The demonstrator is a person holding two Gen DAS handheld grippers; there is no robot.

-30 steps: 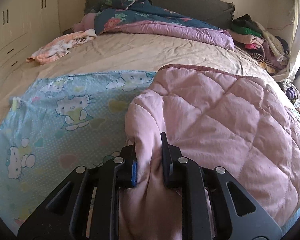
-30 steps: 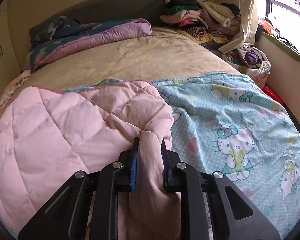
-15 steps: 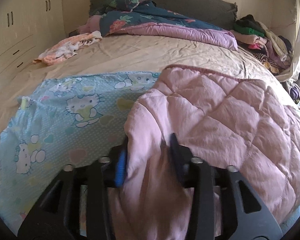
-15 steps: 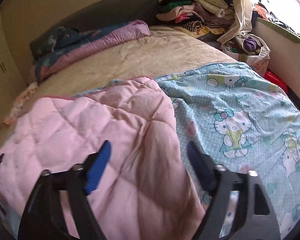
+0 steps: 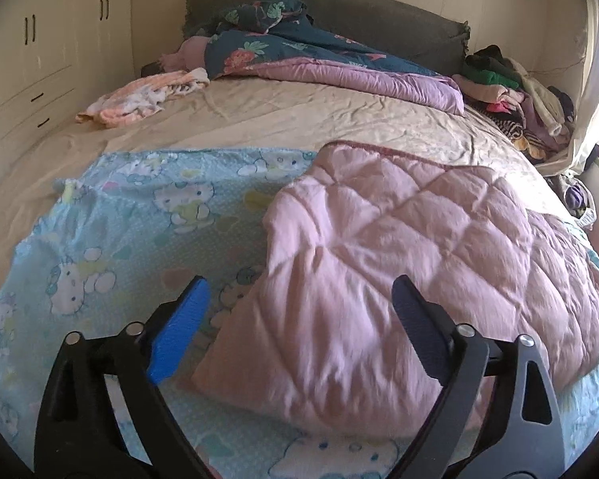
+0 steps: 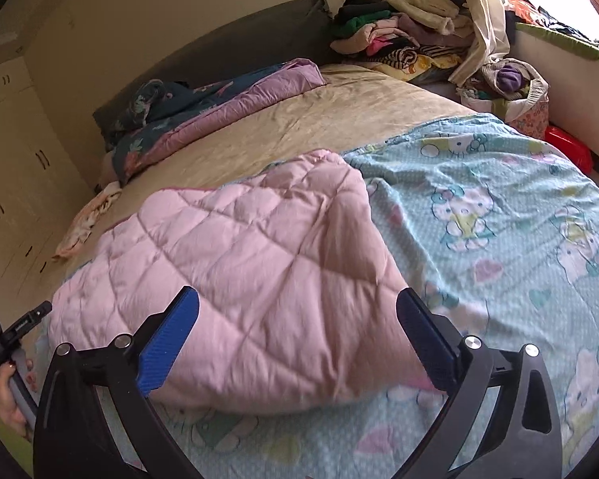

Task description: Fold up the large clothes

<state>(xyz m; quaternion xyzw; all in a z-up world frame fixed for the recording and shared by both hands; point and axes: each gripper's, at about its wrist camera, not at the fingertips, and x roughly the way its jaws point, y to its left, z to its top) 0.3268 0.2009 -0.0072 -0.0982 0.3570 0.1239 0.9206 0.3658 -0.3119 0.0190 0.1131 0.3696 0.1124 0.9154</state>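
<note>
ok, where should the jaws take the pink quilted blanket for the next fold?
Grip the pink quilted blanket at its near corners, coming in low from the near edge. That edge lies as a thick doubled hem on the blue cat-print sheet, raised enough for a jaw to slide under. Left gripper takes the corner on its side, right gripper the other.

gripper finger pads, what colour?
Blue, ribbed pads on black frames; clearest in the right wrist view.
</note>
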